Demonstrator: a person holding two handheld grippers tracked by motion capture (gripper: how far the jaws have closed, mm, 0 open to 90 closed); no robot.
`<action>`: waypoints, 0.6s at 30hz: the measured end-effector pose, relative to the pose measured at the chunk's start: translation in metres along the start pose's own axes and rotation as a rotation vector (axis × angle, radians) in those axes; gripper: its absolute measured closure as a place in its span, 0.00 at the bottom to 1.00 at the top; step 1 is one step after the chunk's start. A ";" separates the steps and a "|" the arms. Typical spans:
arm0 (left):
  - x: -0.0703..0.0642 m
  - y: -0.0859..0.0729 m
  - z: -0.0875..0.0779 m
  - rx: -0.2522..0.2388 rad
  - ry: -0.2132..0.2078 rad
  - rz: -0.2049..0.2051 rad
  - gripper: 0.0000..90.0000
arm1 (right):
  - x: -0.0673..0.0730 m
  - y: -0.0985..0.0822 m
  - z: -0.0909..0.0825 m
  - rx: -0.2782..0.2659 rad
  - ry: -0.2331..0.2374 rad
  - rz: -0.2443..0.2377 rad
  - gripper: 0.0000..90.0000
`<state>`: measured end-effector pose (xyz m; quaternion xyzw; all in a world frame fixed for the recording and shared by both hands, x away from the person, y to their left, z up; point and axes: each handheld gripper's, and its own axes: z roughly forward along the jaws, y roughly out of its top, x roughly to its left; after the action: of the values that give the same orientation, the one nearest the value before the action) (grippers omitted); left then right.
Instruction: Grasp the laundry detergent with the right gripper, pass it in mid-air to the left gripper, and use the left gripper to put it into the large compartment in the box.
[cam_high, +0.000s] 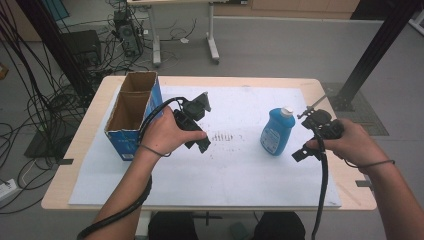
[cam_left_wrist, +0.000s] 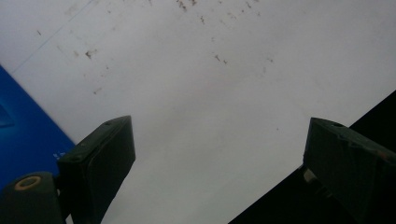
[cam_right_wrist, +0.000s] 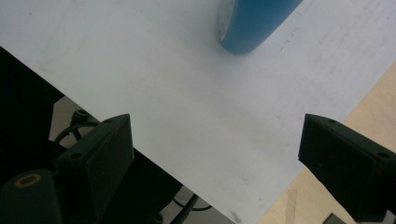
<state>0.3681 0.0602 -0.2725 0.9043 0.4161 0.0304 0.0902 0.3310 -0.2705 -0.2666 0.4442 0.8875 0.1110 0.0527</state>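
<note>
1 upright blue bottle (cam_high: 276, 134), cap upward

A blue bottle (cam_high: 276, 134) with a white cap stands upright on the white sheet, right of centre.

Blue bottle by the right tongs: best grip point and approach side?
Likely the flat blue body of the bottle, below its white cap, from the right. It stands upright on the white sheet, and the right tongs are already beside it, open, with nothing between the jaws. The body is wider than the cap and gives the pads more to press on. The cardboard box is far off, at the left.
</note>
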 end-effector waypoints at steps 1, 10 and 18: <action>0.000 0.000 -0.001 0.001 -0.001 0.004 0.10 | -0.001 -0.001 0.002 -0.002 -0.001 0.006 0.11; -0.001 0.000 -0.002 -0.019 0.004 0.003 0.11 | -0.005 -0.009 0.016 0.001 -0.001 0.022 0.11; -0.004 -0.002 -0.002 -0.022 0.002 0.014 0.11 | -0.008 -0.017 0.030 0.000 -0.010 0.034 0.11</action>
<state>0.3639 0.0583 -0.2711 0.9061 0.4096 0.0365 0.0995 0.3286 -0.2821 -0.2996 0.4595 0.8796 0.1098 0.0551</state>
